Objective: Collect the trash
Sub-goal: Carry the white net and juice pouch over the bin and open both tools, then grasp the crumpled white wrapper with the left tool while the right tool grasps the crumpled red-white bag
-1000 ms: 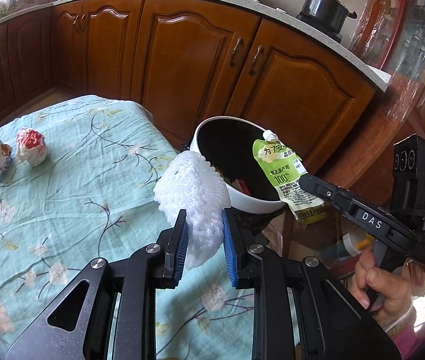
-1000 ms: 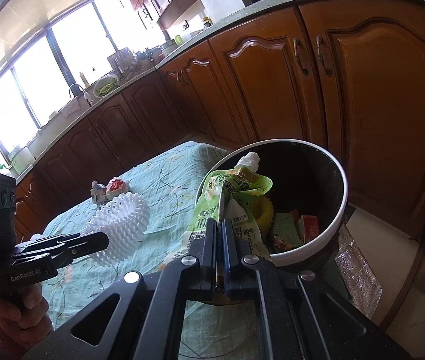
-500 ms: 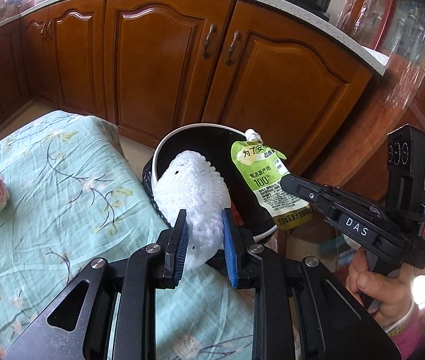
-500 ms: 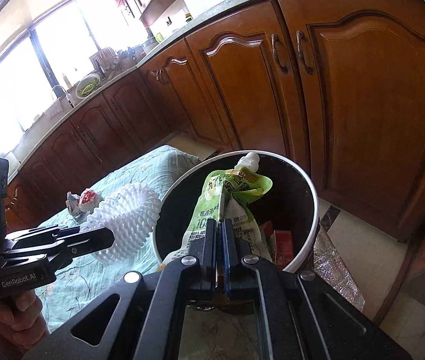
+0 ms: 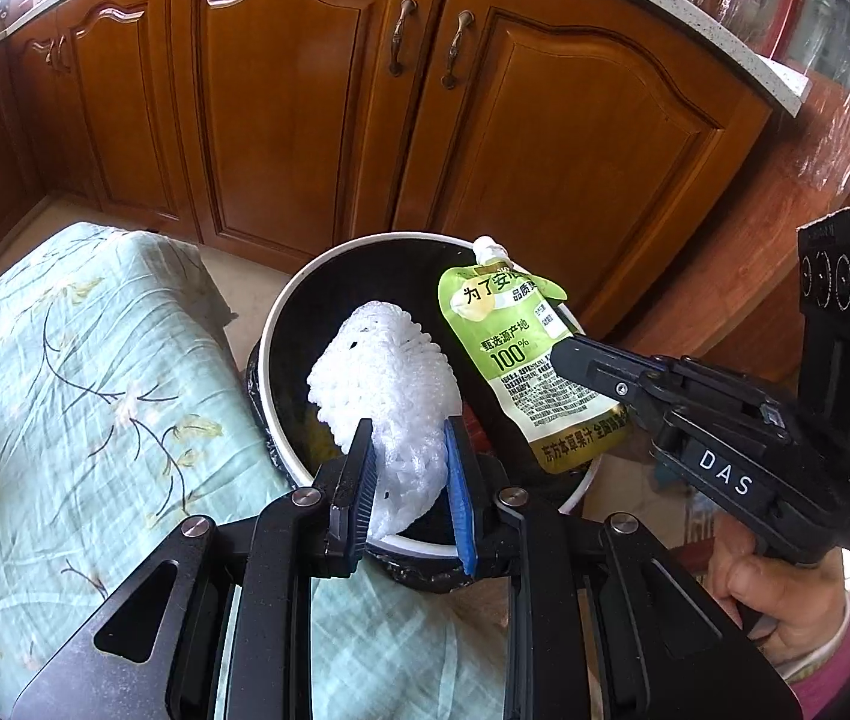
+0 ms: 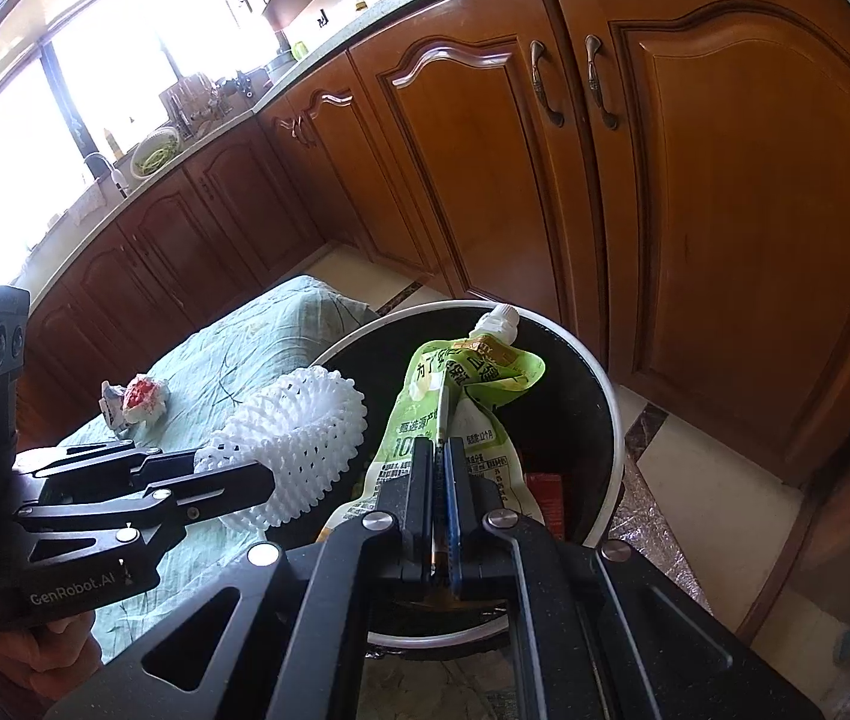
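— Foam net (image 5: 386, 372) pinched in the left gripper (image 5: 407, 480), pouch (image 5: 521, 360) clamped flat in the right gripper (image 6: 440, 480). Why there?
— Both hang over the bin (image 5: 281, 324), probably for dropping.

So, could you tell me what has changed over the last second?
Both hands carried their loads off the table to above the bin: the white foam net in the left gripper and the green pouch in the right gripper now hang over its opening. Nothing was released; both grips are unchanged, and the crumpled wrapper stays on the tablecloth.
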`<action>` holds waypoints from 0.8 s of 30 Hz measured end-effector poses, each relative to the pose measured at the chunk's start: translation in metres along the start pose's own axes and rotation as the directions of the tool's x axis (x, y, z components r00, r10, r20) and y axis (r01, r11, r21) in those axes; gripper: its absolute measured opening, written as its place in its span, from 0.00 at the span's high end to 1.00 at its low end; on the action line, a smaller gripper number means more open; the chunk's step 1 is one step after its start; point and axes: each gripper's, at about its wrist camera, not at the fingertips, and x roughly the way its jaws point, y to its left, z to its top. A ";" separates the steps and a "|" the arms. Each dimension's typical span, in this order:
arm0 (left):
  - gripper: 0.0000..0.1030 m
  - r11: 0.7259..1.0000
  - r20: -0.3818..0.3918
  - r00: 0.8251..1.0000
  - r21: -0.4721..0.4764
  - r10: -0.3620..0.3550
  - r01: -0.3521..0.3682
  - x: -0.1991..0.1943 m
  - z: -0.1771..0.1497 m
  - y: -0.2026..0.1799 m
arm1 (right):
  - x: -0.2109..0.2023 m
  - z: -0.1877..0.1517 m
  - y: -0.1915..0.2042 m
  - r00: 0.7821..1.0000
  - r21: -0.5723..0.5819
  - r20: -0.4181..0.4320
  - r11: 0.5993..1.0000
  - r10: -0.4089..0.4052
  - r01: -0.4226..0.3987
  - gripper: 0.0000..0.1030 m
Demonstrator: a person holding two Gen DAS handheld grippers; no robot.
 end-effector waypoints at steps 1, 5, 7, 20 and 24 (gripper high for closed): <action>0.80 1.000 -0.005 1.000 0.001 0.001 -0.001 0.002 0.001 0.000 | 0.002 0.001 -0.001 1.000 0.001 -0.005 1.000 -0.003 0.003 0.97; 0.74 1.000 -0.023 1.000 0.007 0.011 -0.011 0.008 0.002 0.000 | 0.007 0.004 -0.003 1.000 0.018 -0.021 1.000 -0.004 0.004 0.91; 0.69 1.000 -0.031 0.999 0.006 0.015 -0.015 0.014 0.008 -0.007 | 0.006 0.006 -0.007 1.000 0.037 -0.016 0.999 -0.012 0.013 0.86; 0.36 1.000 -0.008 1.000 -0.027 0.009 -0.010 0.006 0.001 0.001 | -0.016 -0.007 -0.022 0.998 0.114 0.057 0.993 0.016 -0.022 0.36; 0.36 0.999 0.021 1.000 -0.049 0.013 -0.012 -0.005 -0.008 0.008 | -0.025 -0.015 -0.019 0.996 0.135 0.083 0.990 0.029 -0.040 0.33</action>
